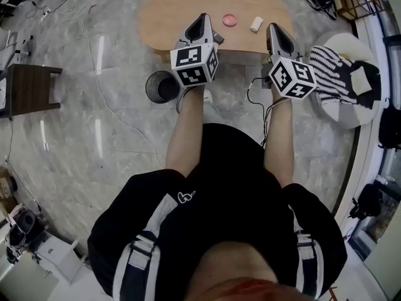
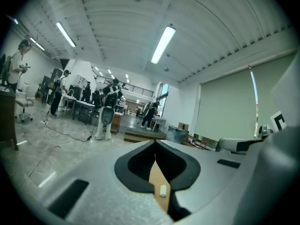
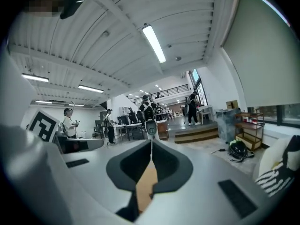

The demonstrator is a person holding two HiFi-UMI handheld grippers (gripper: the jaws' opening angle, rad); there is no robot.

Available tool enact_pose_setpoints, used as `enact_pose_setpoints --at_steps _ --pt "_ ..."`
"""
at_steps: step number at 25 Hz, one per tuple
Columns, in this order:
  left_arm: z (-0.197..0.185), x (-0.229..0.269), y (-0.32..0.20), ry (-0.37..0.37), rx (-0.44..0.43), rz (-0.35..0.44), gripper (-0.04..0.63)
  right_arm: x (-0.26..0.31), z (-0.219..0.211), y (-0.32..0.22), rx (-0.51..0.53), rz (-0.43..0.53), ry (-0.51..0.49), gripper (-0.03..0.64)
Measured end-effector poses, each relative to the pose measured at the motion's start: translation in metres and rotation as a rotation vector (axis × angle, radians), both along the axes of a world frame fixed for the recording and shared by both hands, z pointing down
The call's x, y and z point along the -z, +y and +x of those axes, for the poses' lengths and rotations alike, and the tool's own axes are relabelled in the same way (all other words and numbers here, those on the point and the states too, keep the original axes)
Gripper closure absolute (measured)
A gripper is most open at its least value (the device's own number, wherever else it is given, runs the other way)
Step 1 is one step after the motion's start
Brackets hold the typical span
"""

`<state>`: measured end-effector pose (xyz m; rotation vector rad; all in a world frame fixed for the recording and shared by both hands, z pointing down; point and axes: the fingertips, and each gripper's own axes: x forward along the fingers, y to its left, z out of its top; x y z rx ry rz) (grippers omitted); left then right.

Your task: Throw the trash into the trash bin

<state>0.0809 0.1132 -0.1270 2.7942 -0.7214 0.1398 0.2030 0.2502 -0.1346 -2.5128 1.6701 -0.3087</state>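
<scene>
Together, left gripper [image 1: 203, 17] and right gripper [image 1: 274, 27], jaws closed, empty, face the wooden table [image 1: 172, 16] on marble floor [image 1: 88, 115]

The room is bright. Long ceiling lamps [image 2: 163, 43] glow white. The shiny floor [image 1: 75, 105] has streaks of glare. Both gripper views bend, with dark corners.
</scene>
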Motion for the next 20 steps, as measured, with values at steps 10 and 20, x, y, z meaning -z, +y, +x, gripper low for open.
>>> enact_pose_setpoints --at_steps 10,20 --pt "0.087 0.015 -0.11 0.033 -0.007 0.0 0.586 0.022 0.076 -0.114 0.014 0.005 0.035 0.604" --pt "0.111 -0.015 -0.143 -0.022 -0.001 -0.046 0.588 -0.011 0.107 -0.142 -0.002 -0.039 -0.025 0.604"
